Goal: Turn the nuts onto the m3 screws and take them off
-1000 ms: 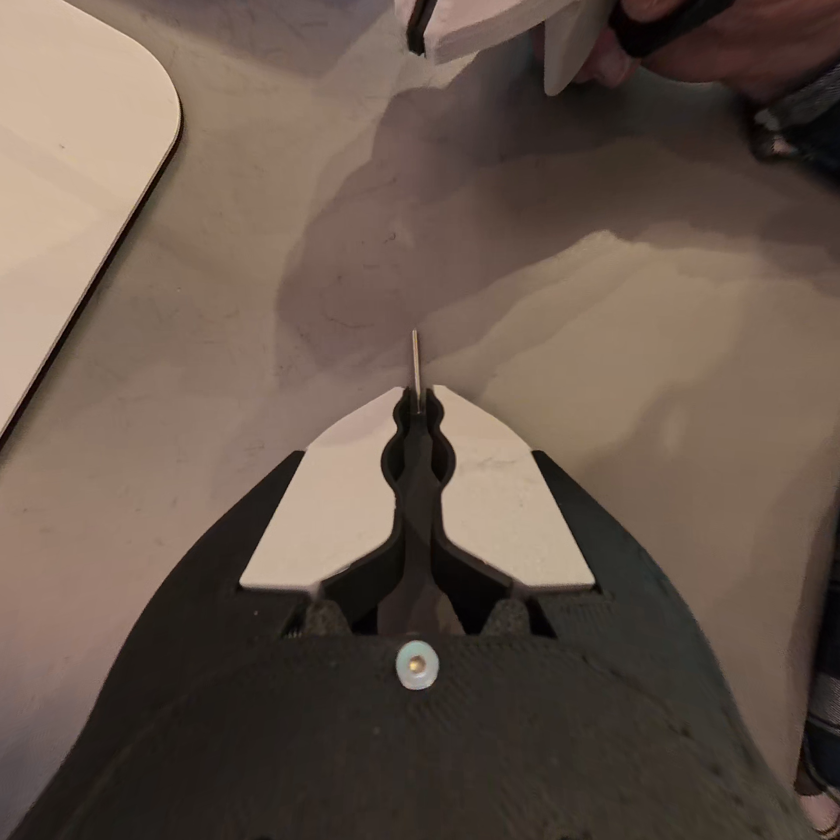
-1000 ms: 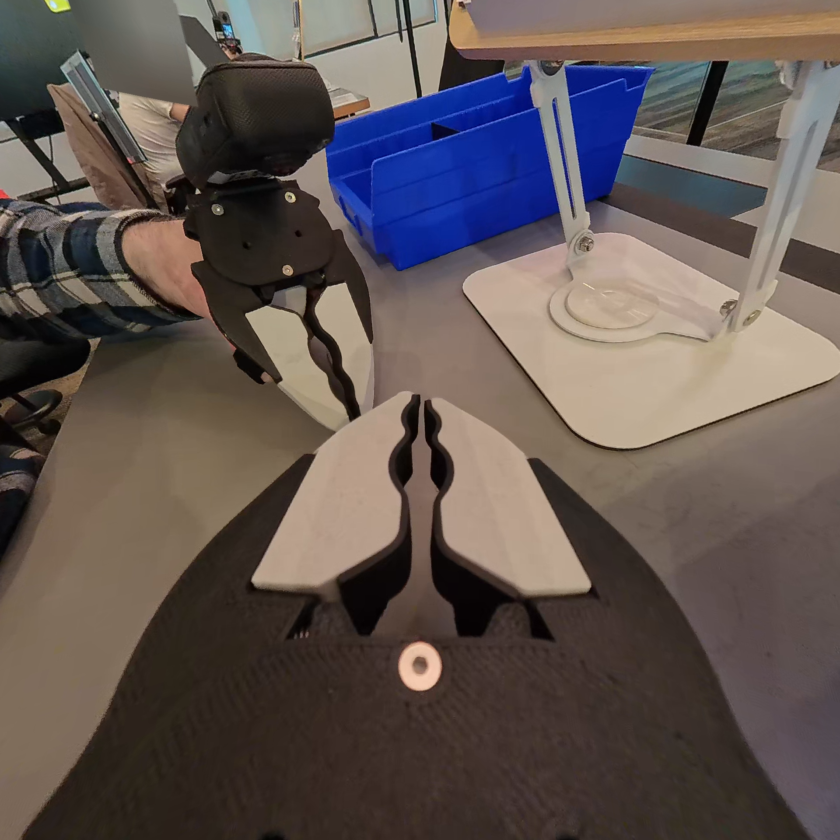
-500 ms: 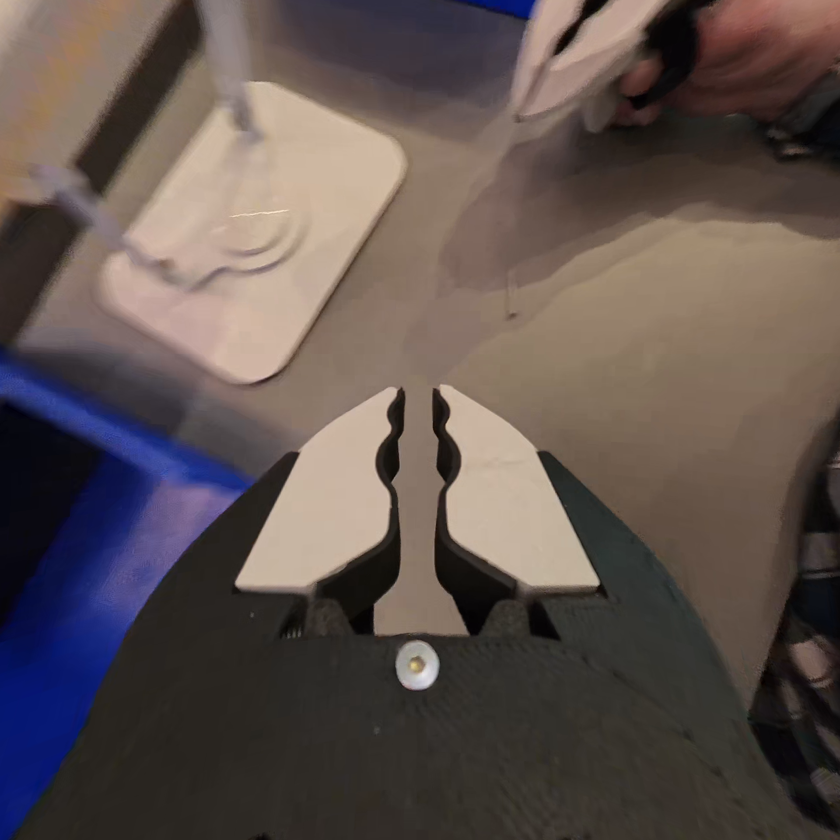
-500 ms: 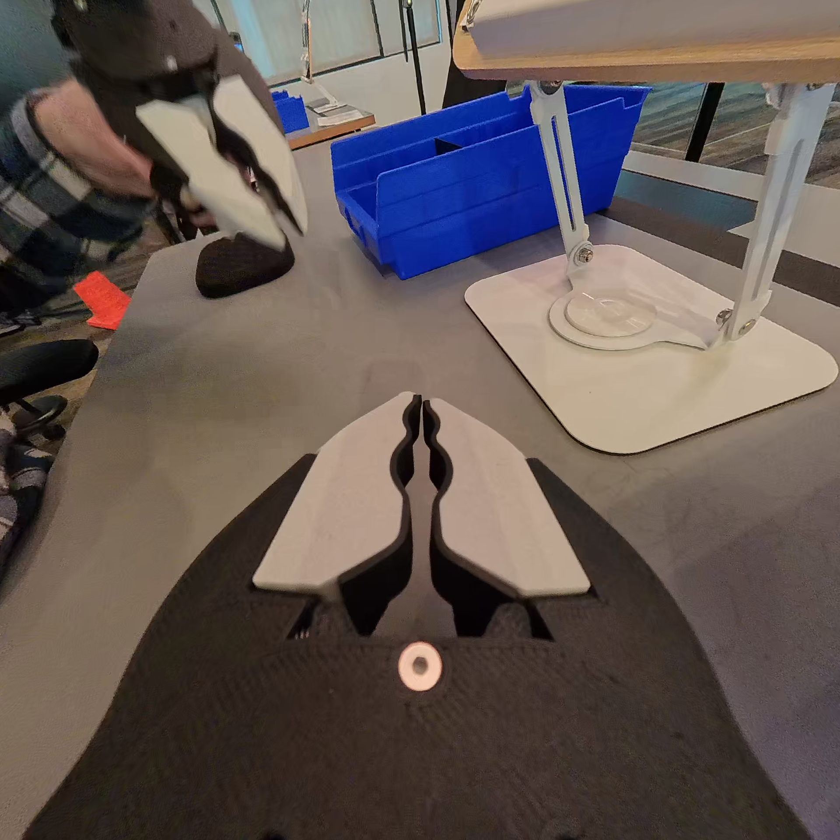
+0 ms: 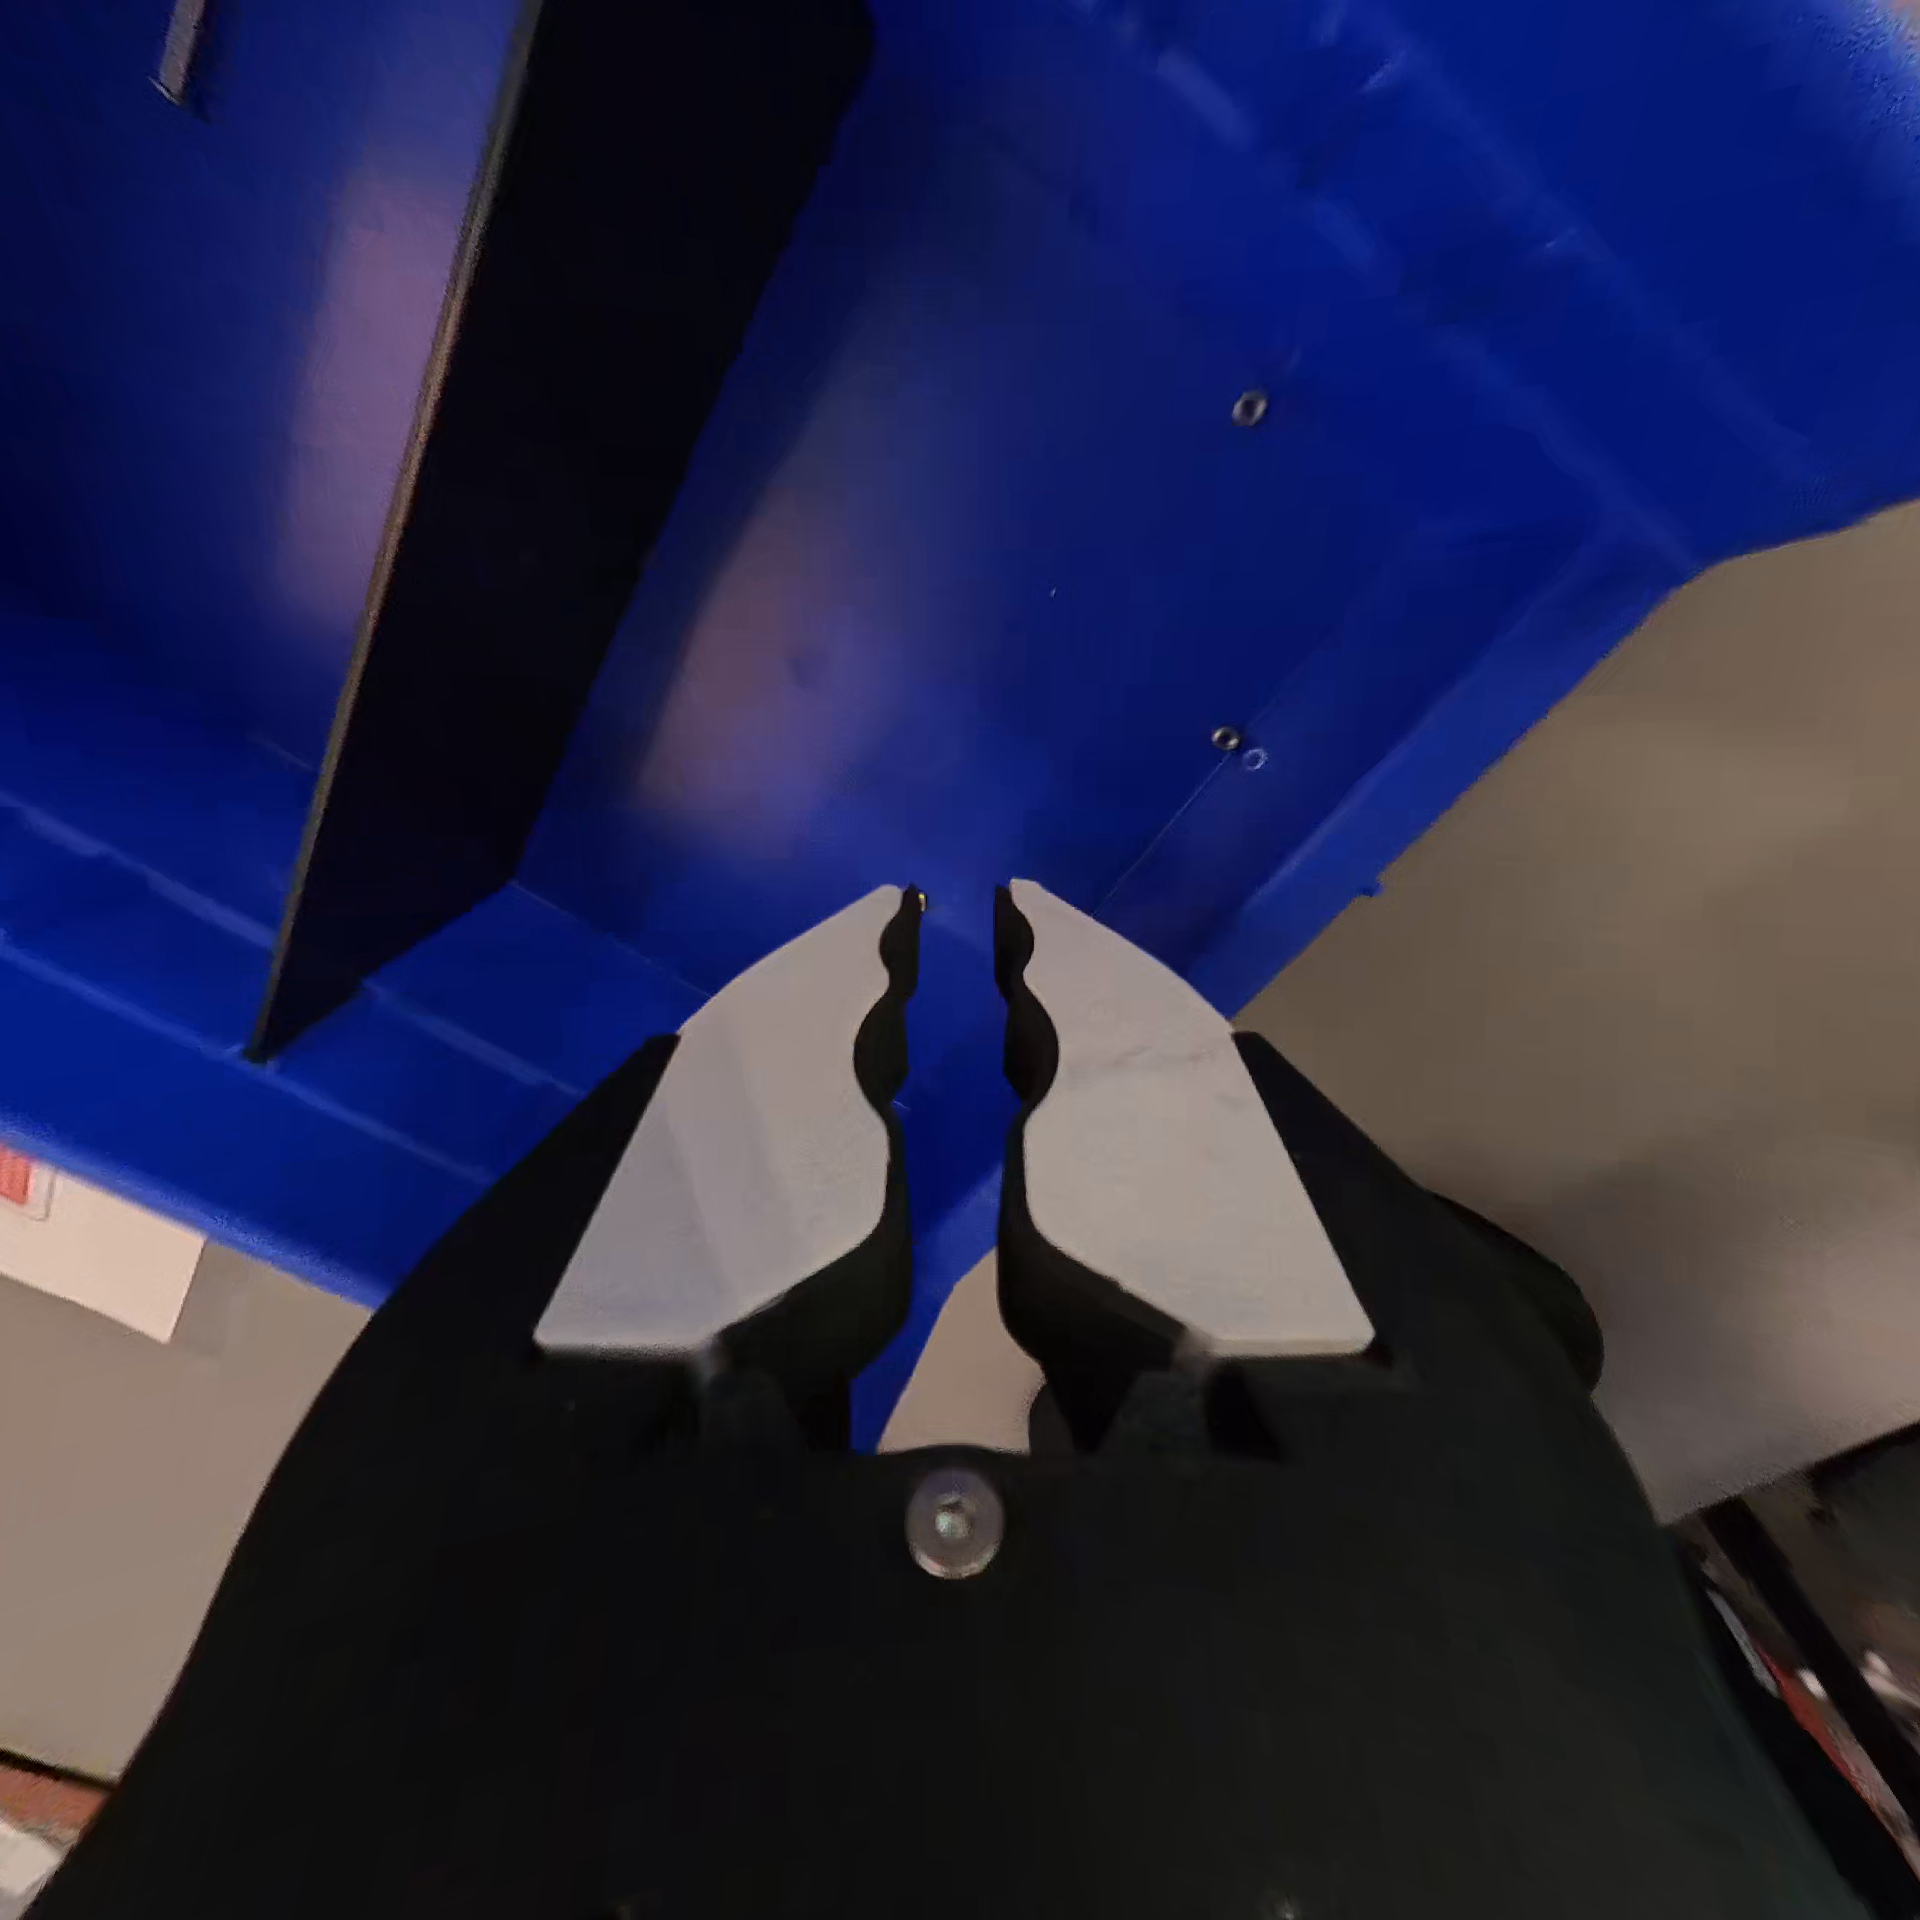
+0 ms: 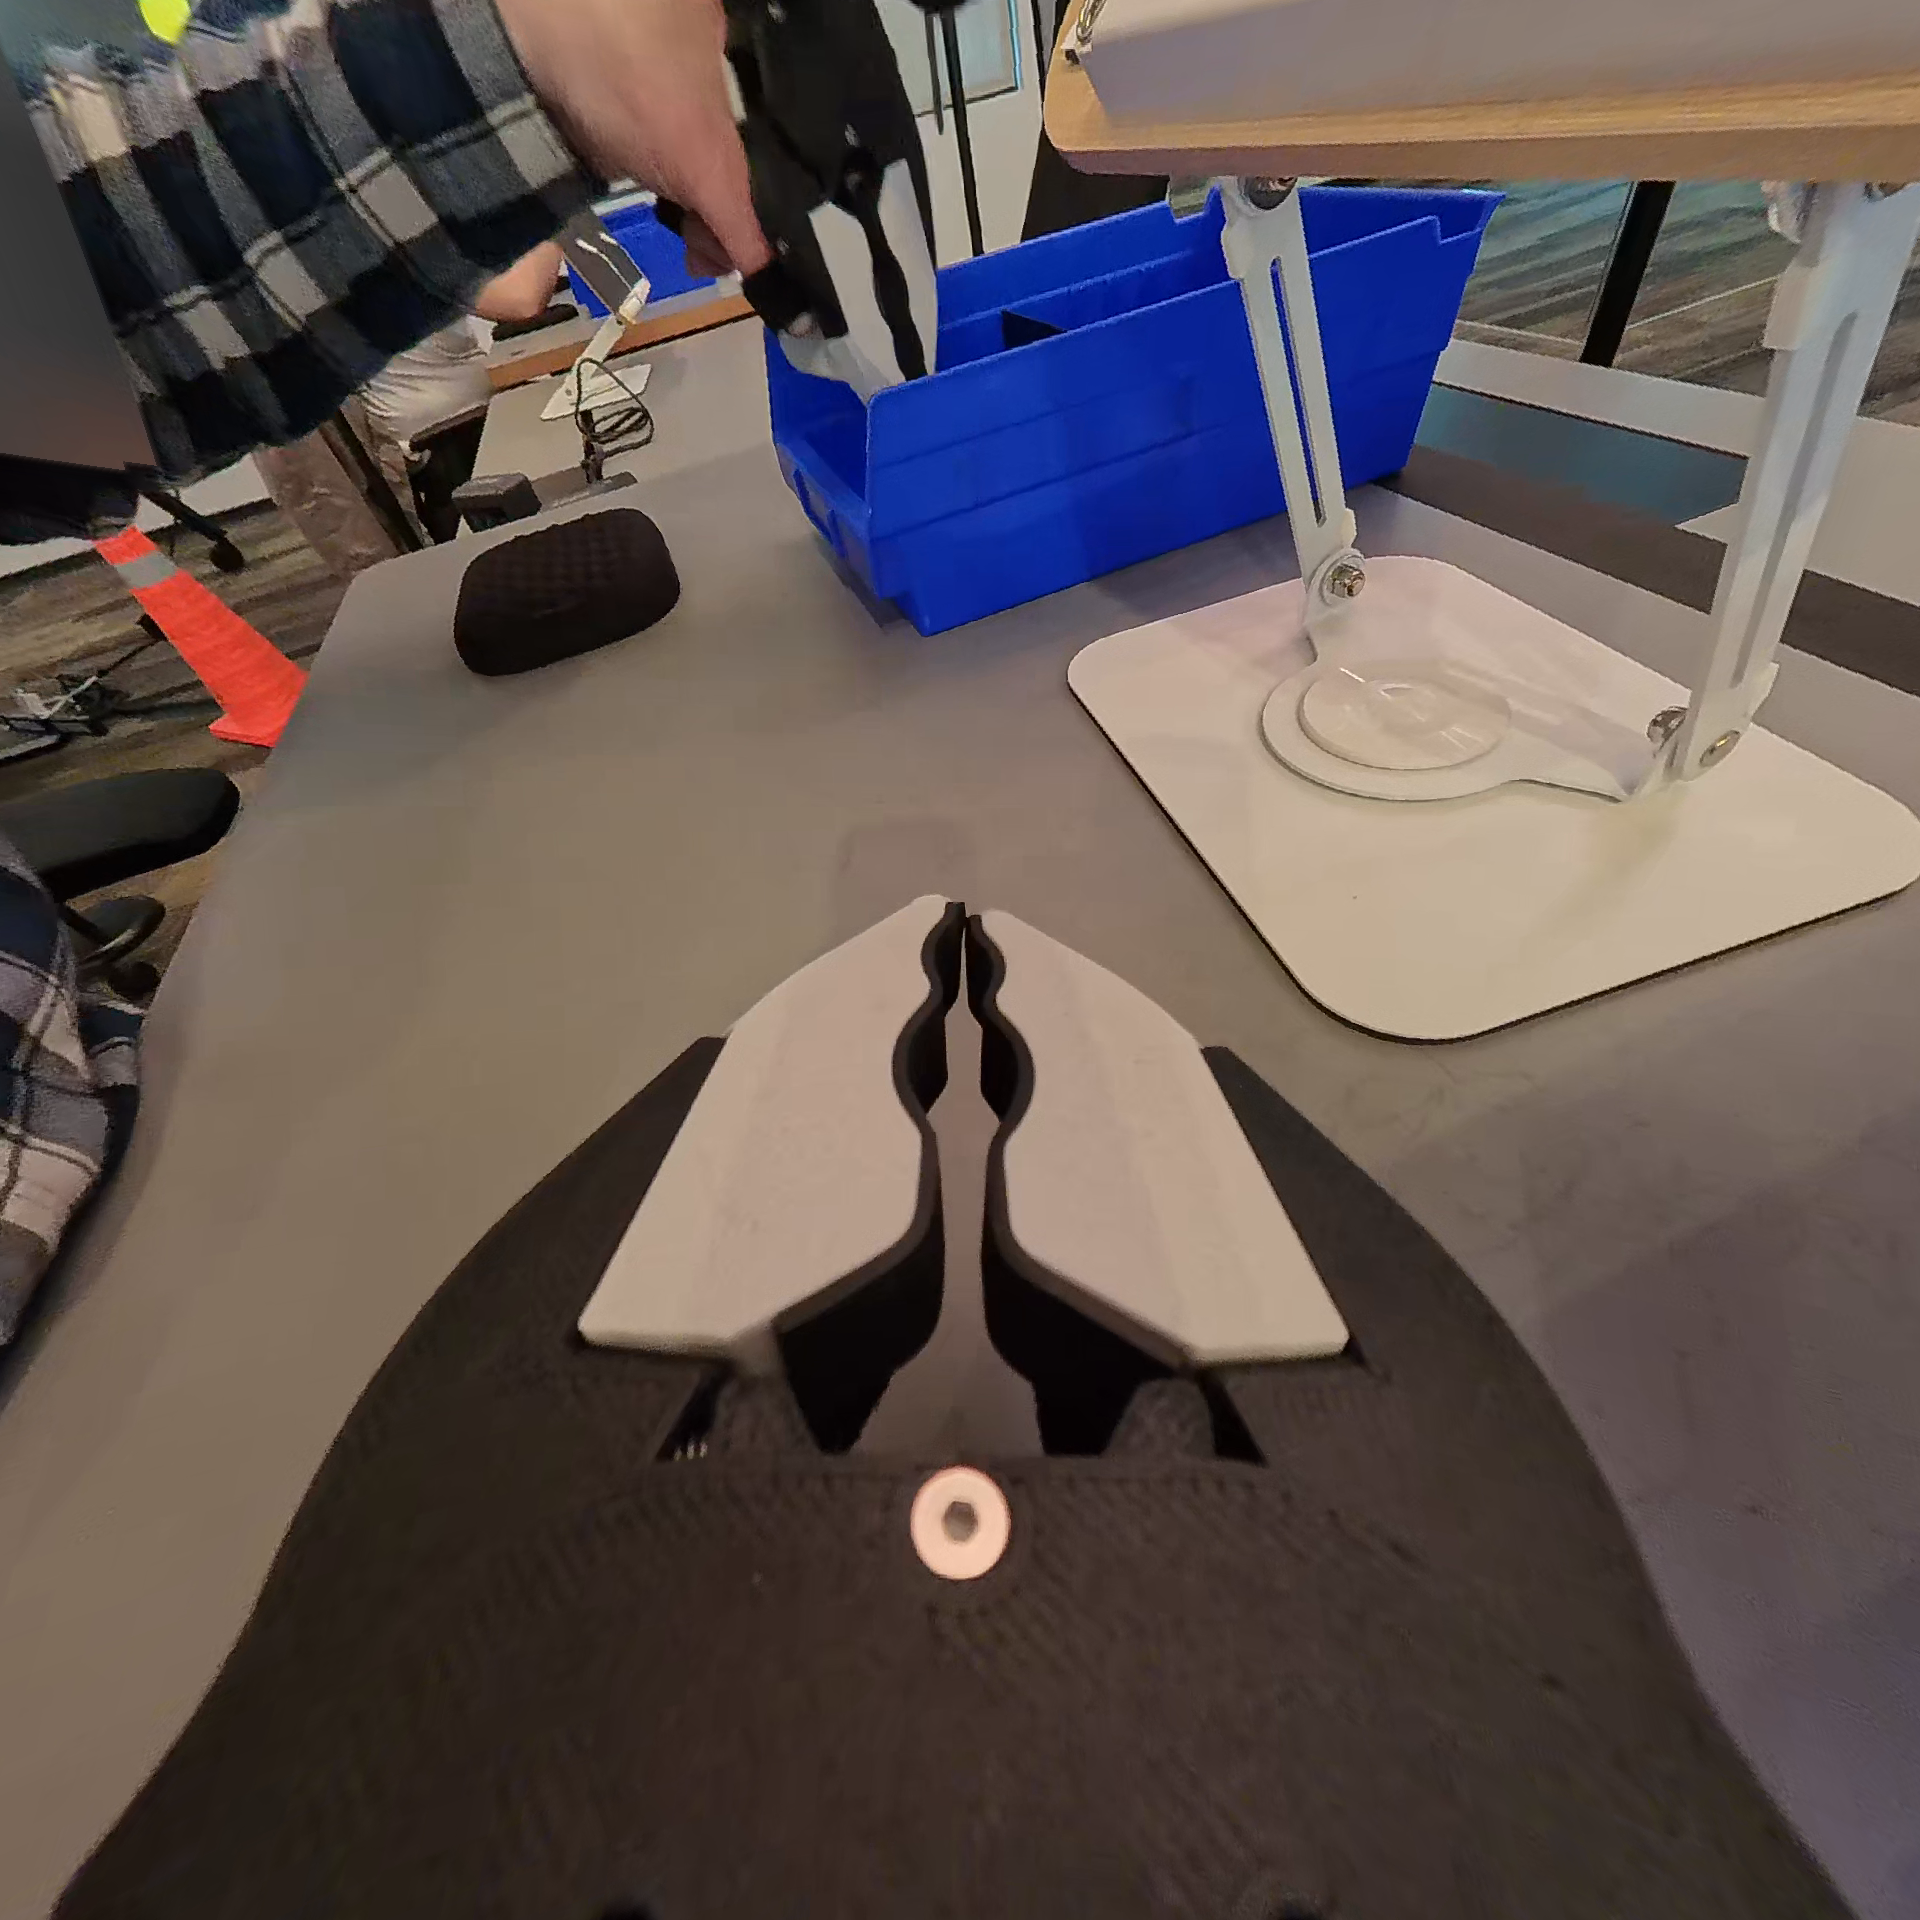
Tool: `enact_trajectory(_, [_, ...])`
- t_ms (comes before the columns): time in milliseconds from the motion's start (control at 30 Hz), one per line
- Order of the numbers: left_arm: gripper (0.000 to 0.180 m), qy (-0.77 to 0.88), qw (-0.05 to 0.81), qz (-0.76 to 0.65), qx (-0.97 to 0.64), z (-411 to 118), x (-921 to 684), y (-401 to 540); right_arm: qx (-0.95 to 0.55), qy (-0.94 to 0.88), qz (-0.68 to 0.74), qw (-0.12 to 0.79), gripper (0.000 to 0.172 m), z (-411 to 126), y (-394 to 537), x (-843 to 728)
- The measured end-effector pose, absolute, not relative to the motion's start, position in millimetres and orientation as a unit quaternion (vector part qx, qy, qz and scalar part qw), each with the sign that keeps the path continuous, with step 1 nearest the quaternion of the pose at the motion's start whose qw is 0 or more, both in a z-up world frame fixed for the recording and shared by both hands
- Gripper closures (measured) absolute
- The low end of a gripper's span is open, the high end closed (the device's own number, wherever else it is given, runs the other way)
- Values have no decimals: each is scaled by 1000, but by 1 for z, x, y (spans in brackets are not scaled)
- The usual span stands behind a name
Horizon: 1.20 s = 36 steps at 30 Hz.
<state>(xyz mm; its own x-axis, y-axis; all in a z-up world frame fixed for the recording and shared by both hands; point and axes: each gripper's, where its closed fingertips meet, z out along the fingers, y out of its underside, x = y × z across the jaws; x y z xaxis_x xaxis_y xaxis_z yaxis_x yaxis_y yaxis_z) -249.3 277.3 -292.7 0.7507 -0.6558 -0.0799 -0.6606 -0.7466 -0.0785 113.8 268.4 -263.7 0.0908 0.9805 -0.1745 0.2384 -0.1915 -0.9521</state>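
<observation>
My left gripper [image 5: 958,902] is open and nothing is between its pads. It hovers inside a blue bin [image 5: 1039,416], just over the floor of one compartment. A black divider [image 5: 520,520] stands to its left. Three small metal nuts [image 5: 1250,408] lie on the bin floor ahead and to the right. In the right wrist view the left gripper [image 6: 873,343] dips into the near end of the bin [image 6: 1091,468], held by a hand. My right gripper [image 6: 961,914] hangs low over the grey table [image 6: 520,883]. Its tips touch and nothing shows between them.
A white stand base [image 6: 1455,914] with two slanted arms carries a wooden board [image 6: 1455,135] at the right. A black pouch [image 6: 566,587] lies left of the bin. A plaid sleeve [image 6: 312,187], an orange cone [image 6: 208,644] and a chair are at the left edge. One gripper's finger ends stand about 35 centimetres off the other's.
My left gripper was shut on a thin metal pin, then opened and left it on the table. It then swung over into the blue bin. My right gripper's narrow gap closed.
</observation>
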Motion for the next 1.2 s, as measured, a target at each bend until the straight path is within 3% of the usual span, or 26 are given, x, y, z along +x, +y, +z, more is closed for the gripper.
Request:
enact_trajectory(33, [166,348,32,22,-937,-299,-252,277,-619,-491,463,402,171,-263,268,114])
enact_trajectory(600, [163,338,-121,72,-931,-343,-279,270,-609,-492,476,400,171,-260,265,116])
enact_trajectory(833, [175,334,-132,54,-932,-345,-276,268,-609,-491,478,400,171,-260,266,116])
enact_trajectory(1200, [175,335,-124,43,-933,-345,-276,268,-609,-489,481,399,171,-259,266,117])
